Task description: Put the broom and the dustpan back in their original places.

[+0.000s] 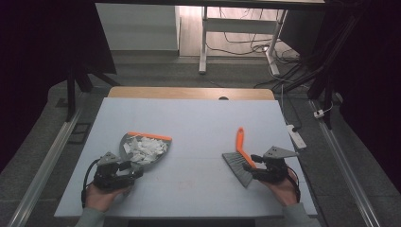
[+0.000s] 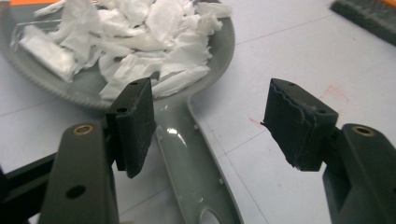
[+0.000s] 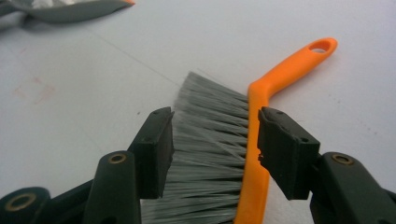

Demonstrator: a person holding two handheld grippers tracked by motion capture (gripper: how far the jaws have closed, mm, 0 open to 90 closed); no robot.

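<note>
1. Dustpan (image 1: 144, 147), grey with an orange front edge, lies on the table (image 1: 198, 118) at my left, heaped with torn white paper scraps (image 2: 140, 42).
2. My left gripper (image 2: 212, 123) stands apart around the dustpan's handle (image 2: 191, 154), pads clear of it.
3. My right gripper (image 3: 215, 149) is spread wide across the brush (image 1: 241, 158): one pad at the grey bristles (image 3: 210, 140), the other against the orange back; I cannot tell whether they press.
4. Bare tabletop lies between dustpan and brush; nothing blocks the way.
</note>
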